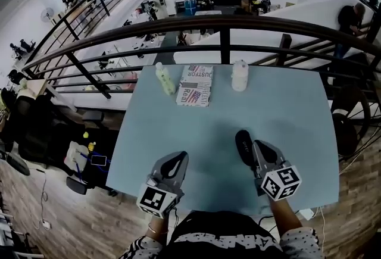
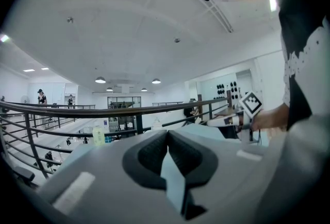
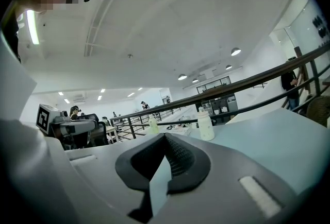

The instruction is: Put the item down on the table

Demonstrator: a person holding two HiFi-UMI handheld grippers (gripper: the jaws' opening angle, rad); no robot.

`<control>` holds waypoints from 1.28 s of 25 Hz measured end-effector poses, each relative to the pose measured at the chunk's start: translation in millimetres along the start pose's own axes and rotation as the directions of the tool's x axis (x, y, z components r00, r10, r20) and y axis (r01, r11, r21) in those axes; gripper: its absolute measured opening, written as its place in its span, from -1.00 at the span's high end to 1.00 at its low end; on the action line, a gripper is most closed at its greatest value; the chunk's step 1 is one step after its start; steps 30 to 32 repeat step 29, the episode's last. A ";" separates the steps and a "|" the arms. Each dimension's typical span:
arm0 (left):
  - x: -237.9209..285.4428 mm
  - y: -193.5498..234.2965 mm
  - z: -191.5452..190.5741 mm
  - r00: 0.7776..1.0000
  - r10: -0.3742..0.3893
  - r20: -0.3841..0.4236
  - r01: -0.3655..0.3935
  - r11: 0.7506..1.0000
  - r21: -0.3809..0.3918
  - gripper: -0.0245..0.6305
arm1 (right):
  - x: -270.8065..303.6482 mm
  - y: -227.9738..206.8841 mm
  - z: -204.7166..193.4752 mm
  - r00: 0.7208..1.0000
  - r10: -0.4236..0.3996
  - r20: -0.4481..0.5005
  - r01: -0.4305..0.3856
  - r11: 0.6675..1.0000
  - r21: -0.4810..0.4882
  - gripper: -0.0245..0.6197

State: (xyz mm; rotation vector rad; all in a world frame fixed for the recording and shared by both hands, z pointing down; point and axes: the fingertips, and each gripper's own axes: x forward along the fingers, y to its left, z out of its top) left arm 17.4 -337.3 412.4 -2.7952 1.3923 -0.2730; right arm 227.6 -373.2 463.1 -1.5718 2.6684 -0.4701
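Near the table (image 1: 286, 115) edge stands a white bottle (image 1: 239, 75).

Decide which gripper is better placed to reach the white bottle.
Probably the right: the right gripper is nearly in line with the white bottle, with bare table between them; the left gripper sits further left.

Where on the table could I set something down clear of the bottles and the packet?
The broad middle of the table, between the far row and the left gripper and right gripper, is bare, as are both side strips. Crowded only along the far edge: green bottle, printed packet, white bottle.
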 end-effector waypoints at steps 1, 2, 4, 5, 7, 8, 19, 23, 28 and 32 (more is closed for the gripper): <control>-1.5 -2.9 1.4 1.000 -0.002 -0.004 0.002 1.000 -0.010 0.93 | -3.1 1.9 1.5 1.000 0.001 0.004 -0.001 1.000 -0.003 0.93; -3.0 -5.6 2.8 1.000 -0.004 -0.006 0.004 1.000 -0.018 0.93 | -6.2 3.5 2.7 1.000 0.002 0.006 -0.002 1.000 -0.006 0.93; -5.6 -9.4 4.7 1.000 -0.008 -0.003 0.008 1.000 -0.019 0.93 | -11.3 6.2 4.7 1.000 0.003 0.009 -0.003 1.000 -0.012 0.93; -6.6 -10.6 5.3 1.000 -0.010 0.000 0.010 1.000 -0.016 0.93 | -13.3 7.6 5.6 1.000 0.004 0.011 -0.004 1.000 -0.014 0.93; -9.2 -12.0 5.7 1.000 -0.014 0.005 0.014 1.000 -0.004 0.93 | -16.7 10.6 6.4 1.000 0.007 0.014 -0.007 1.000 -0.015 0.93; -10.6 -12.6 5.6 1.000 -0.014 0.006 0.014 1.000 0.001 0.93 | -18.2 11.9 6.3 1.000 0.008 0.016 -0.008 1.000 -0.014 0.93; -13.3 -19.5 5.3 1.000 -0.018 0.014 0.018 1.000 0.014 0.93 | -28.1 15.9 7.9 0.999 0.022 0.027 -0.022 1.000 -0.007 0.93; -16.9 -22.1 7.7 1.000 -0.020 0.017 0.019 1.000 0.021 0.93 | -33.1 19.4 10.4 0.999 0.025 0.031 -0.024 1.000 -0.008 0.93; -15.1 -25.6 5.5 1.000 -0.018 0.022 0.017 1.000 0.024 0.93 | -35.3 17.2 8.0 0.999 0.031 0.035 -0.030 1.000 -0.007 0.93; -14.5 -26.2 5.1 1.000 -0.017 0.022 0.017 1.000 0.026 0.93 | -35.6 16.5 7.5 0.999 0.032 0.035 -0.031 0.999 -0.007 0.93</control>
